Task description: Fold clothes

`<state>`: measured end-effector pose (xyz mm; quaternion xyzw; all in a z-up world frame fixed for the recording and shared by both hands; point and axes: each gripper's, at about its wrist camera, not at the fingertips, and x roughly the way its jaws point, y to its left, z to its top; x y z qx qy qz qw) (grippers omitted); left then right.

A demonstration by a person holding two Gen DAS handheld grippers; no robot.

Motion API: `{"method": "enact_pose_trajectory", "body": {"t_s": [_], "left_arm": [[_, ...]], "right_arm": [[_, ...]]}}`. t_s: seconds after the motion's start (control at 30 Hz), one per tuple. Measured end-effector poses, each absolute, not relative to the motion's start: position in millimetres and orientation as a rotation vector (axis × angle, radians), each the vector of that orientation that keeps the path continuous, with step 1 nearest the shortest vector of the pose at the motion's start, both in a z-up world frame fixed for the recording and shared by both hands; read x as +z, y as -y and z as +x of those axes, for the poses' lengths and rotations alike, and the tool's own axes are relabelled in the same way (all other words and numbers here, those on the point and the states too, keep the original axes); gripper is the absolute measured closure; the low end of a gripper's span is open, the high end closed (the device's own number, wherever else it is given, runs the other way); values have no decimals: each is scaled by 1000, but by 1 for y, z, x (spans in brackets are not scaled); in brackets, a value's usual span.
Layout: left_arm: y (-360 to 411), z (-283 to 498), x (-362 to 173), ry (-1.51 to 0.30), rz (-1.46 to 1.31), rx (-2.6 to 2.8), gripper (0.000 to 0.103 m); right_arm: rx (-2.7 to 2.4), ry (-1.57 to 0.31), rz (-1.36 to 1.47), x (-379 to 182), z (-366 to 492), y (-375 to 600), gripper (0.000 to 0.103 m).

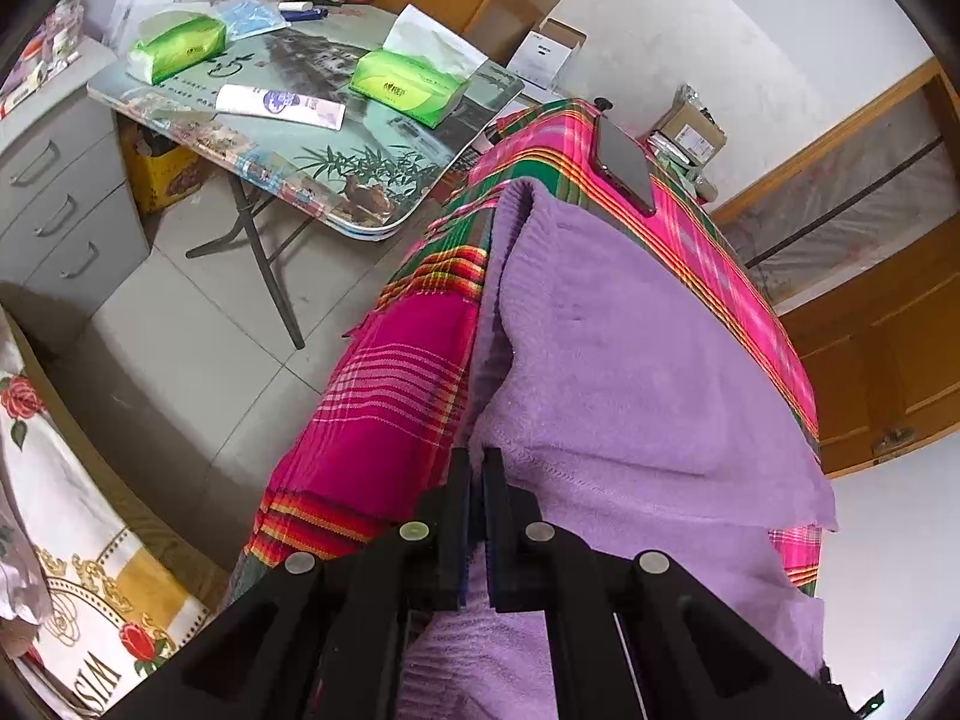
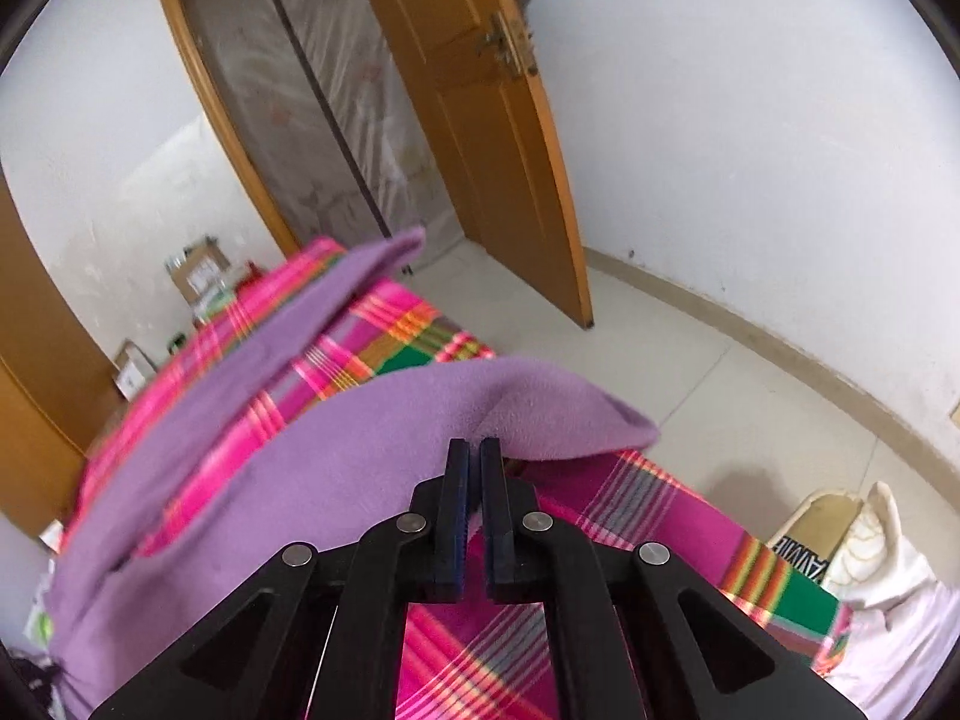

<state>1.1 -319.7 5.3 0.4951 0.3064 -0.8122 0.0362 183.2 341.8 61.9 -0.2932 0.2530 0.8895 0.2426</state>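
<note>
A purple knit garment (image 1: 630,360) is lying spread over a pink plaid cloth (image 1: 390,396), one edge (image 2: 540,402) lifting into a fold.

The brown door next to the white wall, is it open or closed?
Open. The door swings away from its frame into the room, its free edge standing out over the floor.

One purple garment (image 1: 630,360); two green tissue packs (image 1: 408,81) on folding table (image 1: 300,138); one phone (image 1: 624,159) beside table.
</note>
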Motion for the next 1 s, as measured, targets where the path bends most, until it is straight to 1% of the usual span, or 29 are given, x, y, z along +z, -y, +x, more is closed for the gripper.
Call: {"method": "enact_pose_trajectory", "body": {"t_s": [0.07, 0.1, 0.13, 0.2, 0.27, 0.4, 0.6, 0.7, 0.8, 0.83, 0.9, 1.0], "left_arm": [[320, 1, 5, -949, 1523, -2493, 99], [320, 1, 5, -953, 1525, -2492, 99], [321, 1, 5, -957, 1526, -2492, 99], [321, 1, 5, -952, 1528, -2494, 99], [318, 1, 6, -914, 1542, -2504, 99], [312, 4, 9, -842, 1565, -2523, 96], [312, 31, 13, -854, 1569, -2506, 95], [314, 49, 14, -872, 1570, -2490, 92], [315, 67, 15, -889, 1572, -2473, 90], [315, 73, 15, -895, 1573, -2468, 88], [316, 85, 16, -906, 1574, -2457, 83], [312, 100, 13, -928, 1593, -2449, 81]], "right_arm": [[2428, -689, -795, 67, 190, -337, 99], [2416, -658, -815, 66, 190, -335, 99], [2395, -618, -843, 63, 187, -334, 99], [2363, -606, -888, 52, 184, -337, 99], [2344, -608, -923, 42, 179, -340, 99], [2322, -509, -1034, 32, 165, -335, 98], [2331, -442, -982, 44, 170, -325, 95], [2363, -427, -917, 55, 173, -318, 95], [2452, -470, -900, 63, 170, -306, 94], [2491, -476, -902, 66, 168, -301, 94], [2576, -471, -939, 66, 159, -288, 94], [2691, -461, -1019, 64, 145, -264, 92]]}}
